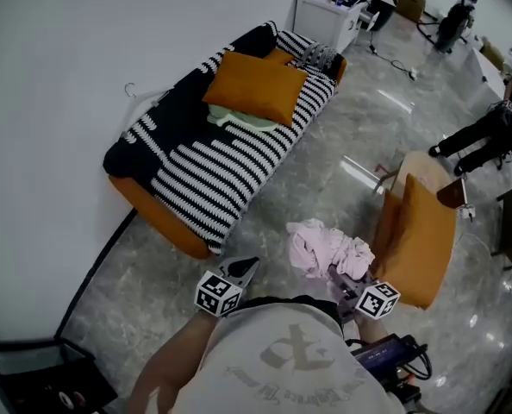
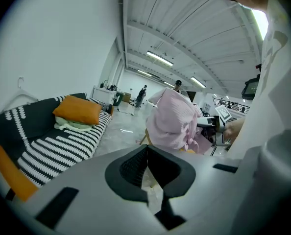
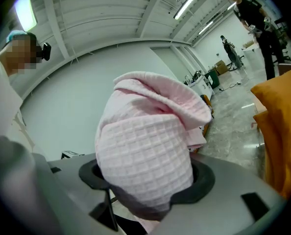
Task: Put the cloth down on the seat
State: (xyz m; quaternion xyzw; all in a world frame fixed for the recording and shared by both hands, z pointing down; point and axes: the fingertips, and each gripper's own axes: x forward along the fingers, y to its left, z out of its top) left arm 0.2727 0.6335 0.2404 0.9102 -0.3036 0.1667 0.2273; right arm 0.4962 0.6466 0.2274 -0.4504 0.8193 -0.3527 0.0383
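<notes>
A crumpled pink waffle-weave cloth [image 1: 325,247] hangs bunched above the floor, with my right gripper [image 1: 342,279] shut on it. In the right gripper view the cloth [image 3: 145,146] fills the space between the jaws of that gripper [image 3: 145,199] and hides the fingertips. Just right of it stands a chair with an orange seat cushion [image 1: 424,231], also seen at the edge as an orange cushion [image 3: 282,131]. My left gripper [image 1: 243,270] is left of the cloth, shut with nothing in it [image 2: 147,153]. The cloth [image 2: 172,121] shows ahead of it.
A sofa with a black-and-white striped cover [image 1: 213,171] runs along the white wall, carrying an orange pillow [image 1: 256,84] and a pale green cloth [image 1: 239,119]. A white cabinet [image 1: 325,15] and people [image 1: 489,136] are at the back right. A black box [image 1: 32,378] sits bottom left.
</notes>
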